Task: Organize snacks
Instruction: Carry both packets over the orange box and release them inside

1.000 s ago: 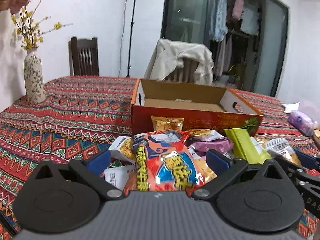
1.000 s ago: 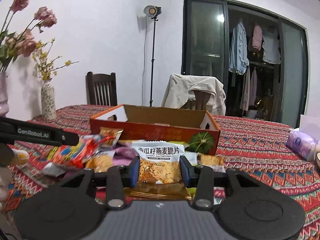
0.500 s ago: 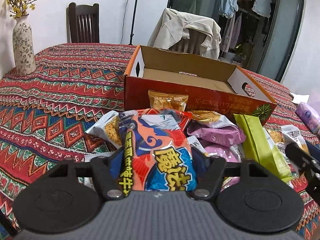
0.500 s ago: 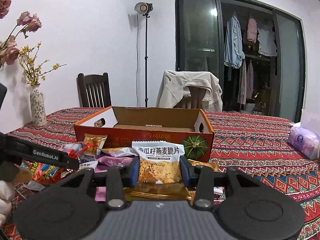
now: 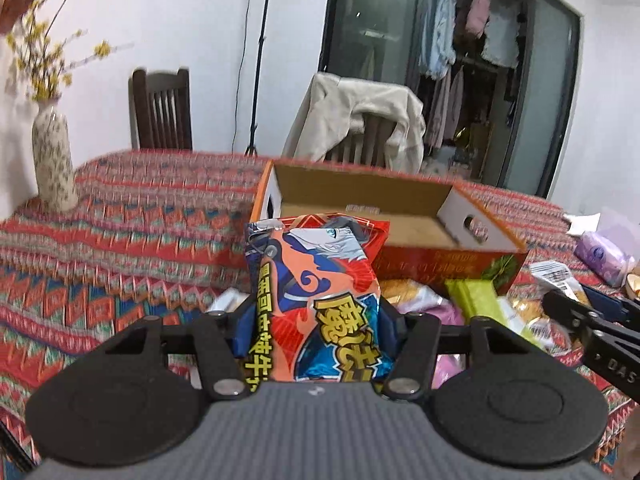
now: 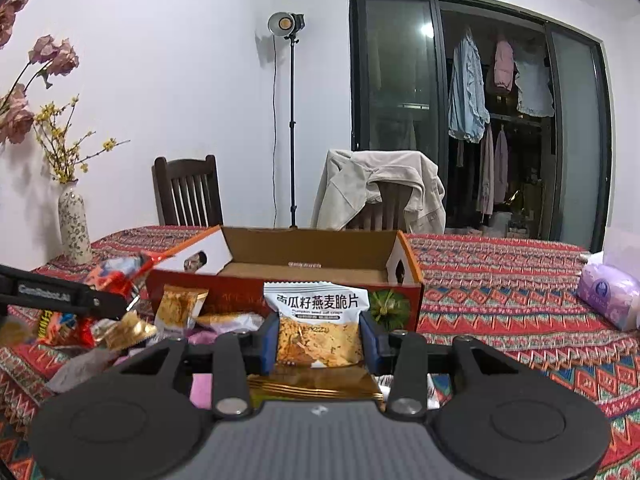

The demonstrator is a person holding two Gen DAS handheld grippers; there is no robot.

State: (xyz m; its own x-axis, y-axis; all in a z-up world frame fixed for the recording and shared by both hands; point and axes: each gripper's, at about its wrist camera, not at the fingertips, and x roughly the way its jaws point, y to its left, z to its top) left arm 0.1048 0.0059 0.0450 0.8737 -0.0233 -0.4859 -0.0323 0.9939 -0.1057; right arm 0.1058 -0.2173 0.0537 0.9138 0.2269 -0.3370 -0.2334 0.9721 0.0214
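My left gripper (image 5: 316, 320) is shut on an orange and blue snack bag (image 5: 320, 288) and holds it raised in front of the open orange cardboard box (image 5: 472, 256). My right gripper (image 6: 320, 332) is shut on a white oat crisp packet (image 6: 318, 320), held above the snack pile before the same box (image 6: 400, 280). The left gripper and its bag also show in the right wrist view (image 6: 72, 300) at the far left. Loose snack packets (image 6: 180, 308) lie in front of the box, among them a green packet (image 5: 476, 292).
A patterned red tablecloth (image 6: 500, 280) covers the table. A flowered vase (image 5: 54, 160) stands at the far left, a purple tissue pack (image 6: 610, 296) at the right. Two chairs (image 6: 188, 192) stand behind the table, one draped with a jacket.
My left gripper closed on the orange and blue bag and lifted it off the pile toward the box. My right gripper kept its packet and rose a little.
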